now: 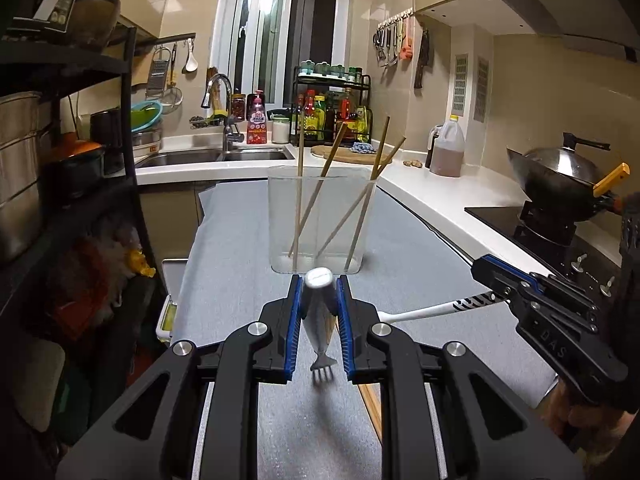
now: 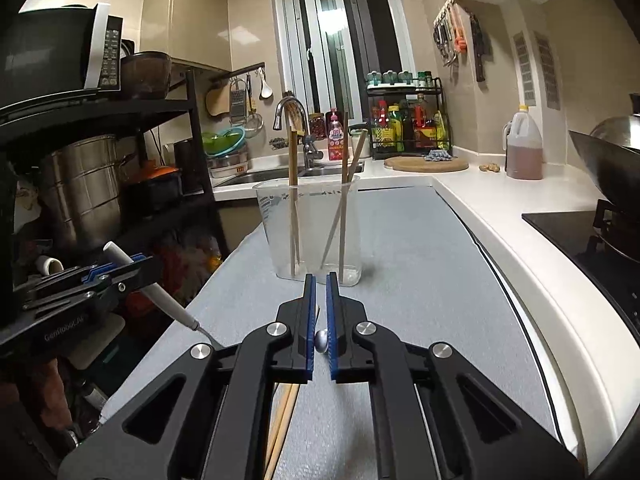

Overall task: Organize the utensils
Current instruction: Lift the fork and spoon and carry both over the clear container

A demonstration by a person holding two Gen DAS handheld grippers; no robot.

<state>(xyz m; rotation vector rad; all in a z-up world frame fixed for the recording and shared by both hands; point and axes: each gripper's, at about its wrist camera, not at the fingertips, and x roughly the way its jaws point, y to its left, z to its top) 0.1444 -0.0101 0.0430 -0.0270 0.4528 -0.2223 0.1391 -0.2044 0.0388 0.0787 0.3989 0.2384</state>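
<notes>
Now left gripper squeezing fork; right gripper pinching spoon; keeping both tight, tipping straight into cup beside chopsticks.

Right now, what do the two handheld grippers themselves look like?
Both are matte black linkage frames with silver round pivot bolts and blue ribbed pads lining the fingers. The right gripper shows raised lettering along its body; the left gripper carries white lettering. No cables are visible.

A home kitchen: sink with tap, wok on a stove, sauce bottles on a rack, hanging utensils, microwave.
</notes>
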